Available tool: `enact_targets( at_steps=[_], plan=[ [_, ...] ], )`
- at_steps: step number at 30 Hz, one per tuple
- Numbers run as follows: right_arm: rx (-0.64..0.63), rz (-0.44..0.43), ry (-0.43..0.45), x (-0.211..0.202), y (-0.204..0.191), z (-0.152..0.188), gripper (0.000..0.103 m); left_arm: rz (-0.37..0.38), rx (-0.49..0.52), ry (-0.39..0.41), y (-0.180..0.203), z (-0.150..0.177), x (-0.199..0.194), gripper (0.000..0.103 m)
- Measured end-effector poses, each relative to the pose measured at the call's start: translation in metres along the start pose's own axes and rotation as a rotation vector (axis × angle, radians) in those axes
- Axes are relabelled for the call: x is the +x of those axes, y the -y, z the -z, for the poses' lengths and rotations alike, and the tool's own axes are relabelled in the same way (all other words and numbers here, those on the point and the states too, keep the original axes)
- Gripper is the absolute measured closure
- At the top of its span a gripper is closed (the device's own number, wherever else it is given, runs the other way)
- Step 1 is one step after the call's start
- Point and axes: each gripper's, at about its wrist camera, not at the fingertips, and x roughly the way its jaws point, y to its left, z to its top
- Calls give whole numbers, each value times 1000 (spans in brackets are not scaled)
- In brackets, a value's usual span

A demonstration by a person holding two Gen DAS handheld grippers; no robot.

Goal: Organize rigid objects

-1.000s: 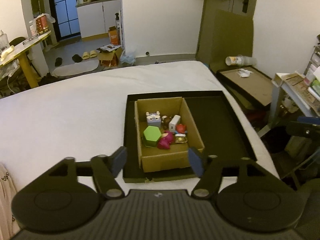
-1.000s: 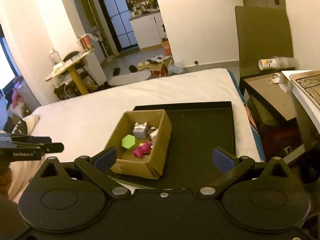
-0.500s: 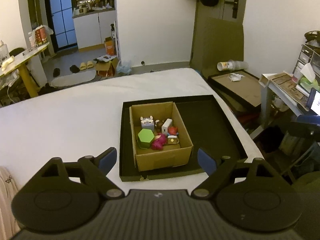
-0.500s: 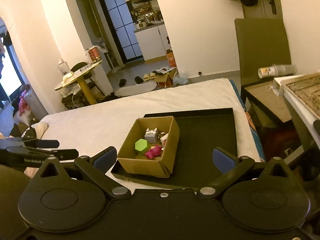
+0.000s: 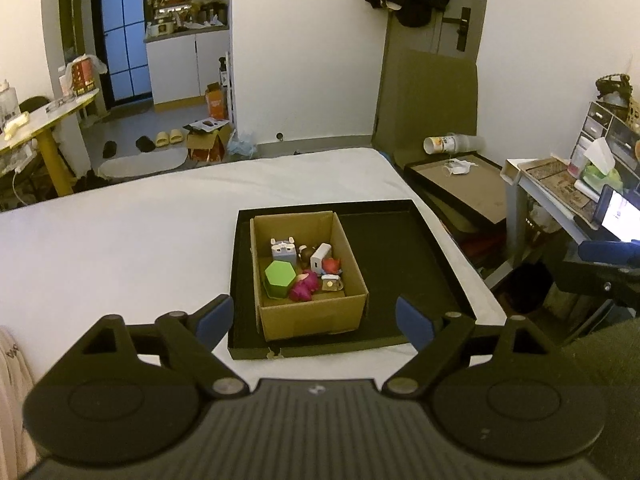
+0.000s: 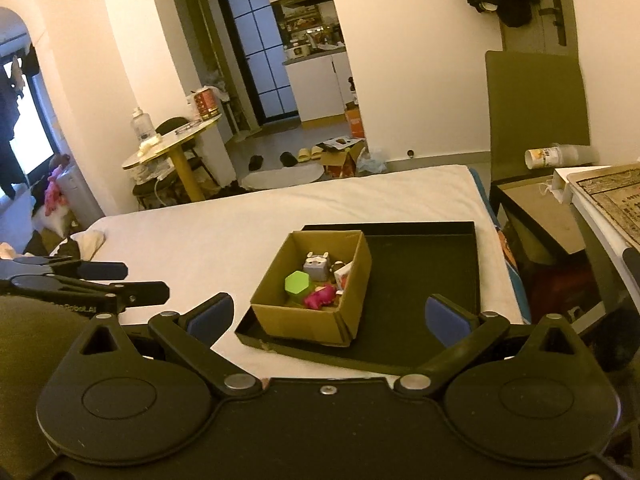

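Both grippers have drawn back and up from the cardboard box [image 5: 308, 276] during the last second: in the left wrist view the box was large and close between the fingers, and now it looks smaller and sits farther off, at about 12 o'clock from the left gripper [image 5: 314, 318]. The right gripper [image 6: 328, 316] has retreated in the same way; from it the box [image 6: 316, 292] lies a little toward 11 o'clock.

The left gripper is spread wide and carries nothing. Its opening has grown over this second. The right gripper is also wide apart and empty.

The rigid objects are gathered inside the box: a green hexagonal block [image 5: 279, 278], a grey animal-like figure [image 5: 284, 252], a magenta toy [image 5: 303, 289], a small white block [image 5: 321, 257], a red piece [image 5: 331, 266] and a small beige item [image 5: 330, 283]. The box stands in the 9 o'clock half of a black tray [image 5: 404, 264] on the bed [image 5: 120, 248]; the other half of the tray is bare.

My judgement: with both grippers empty and pulling away, and no loose object visible on the tray or bed, this fits a finished collection into the box. It fits equally a pause before the items are taken out and arranged on the bare half, so I cannot decide between them.
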Motion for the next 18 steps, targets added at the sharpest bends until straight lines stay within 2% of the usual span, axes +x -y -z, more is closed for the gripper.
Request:
enact_targets(
  at_steps=[7, 18],
  plan=[
    [-9, 9, 2, -7, -6, -1, 0, 0, -6, 5, 1, 1, -3, 16],
    [48, 6, -30, -8, -2, 4, 0, -2, -12, 15, 4, 3, -4, 16]
  ],
)
